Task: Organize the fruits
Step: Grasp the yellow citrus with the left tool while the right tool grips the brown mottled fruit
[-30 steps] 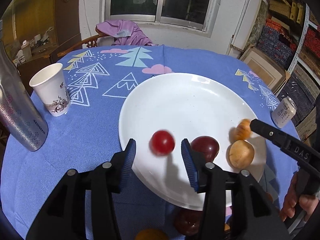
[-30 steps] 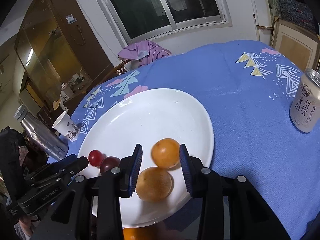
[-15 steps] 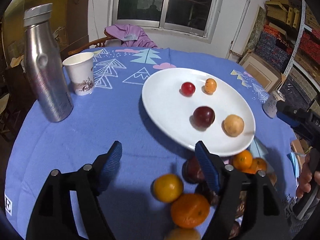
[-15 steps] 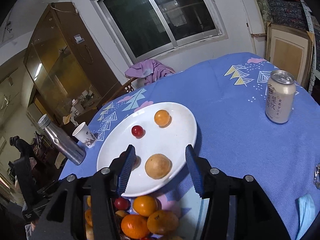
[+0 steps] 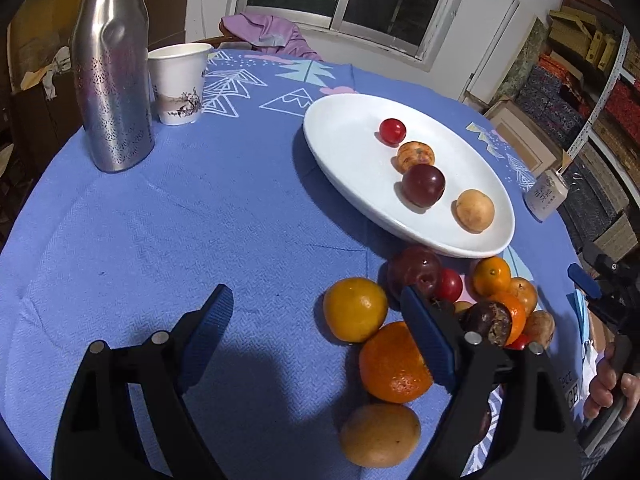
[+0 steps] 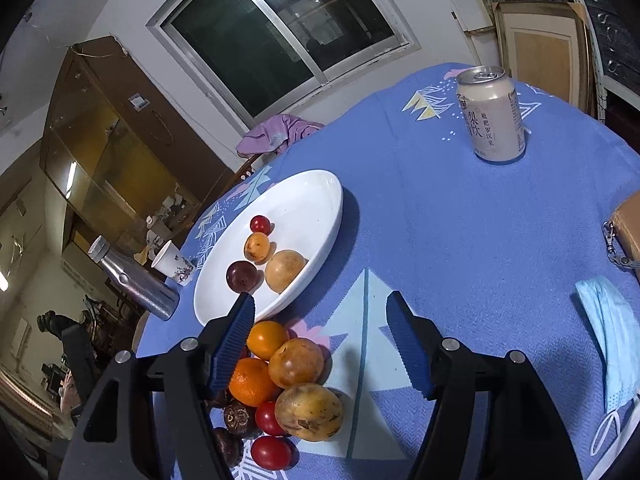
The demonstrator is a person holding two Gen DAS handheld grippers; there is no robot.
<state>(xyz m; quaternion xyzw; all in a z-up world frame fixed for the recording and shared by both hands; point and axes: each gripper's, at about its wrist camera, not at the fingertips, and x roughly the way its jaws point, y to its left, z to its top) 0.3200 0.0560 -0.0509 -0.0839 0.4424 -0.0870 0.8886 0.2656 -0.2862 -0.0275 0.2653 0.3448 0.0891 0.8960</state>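
Covering the round table, a blue tablecloth (image 5: 160, 220) carries everything. A white plate (image 5: 348, 136) sits toward its far side, holding a pale loquat (image 5: 475, 211), a dark plum (image 5: 423, 185), a small orange (image 5: 415, 155) and a cherry tomato (image 5: 392, 131). A steel bottle (image 5: 114, 68) and paper cup (image 5: 178, 80) stand near the left edge, a drink can (image 6: 494, 114) near the far right edge. Loose fruits (image 6: 288, 380) lie heaped at the near edge, just beside the plate. The left gripper (image 5: 316, 332) and right gripper (image 6: 320, 340) are both opening, nothing pressed between their jaws.
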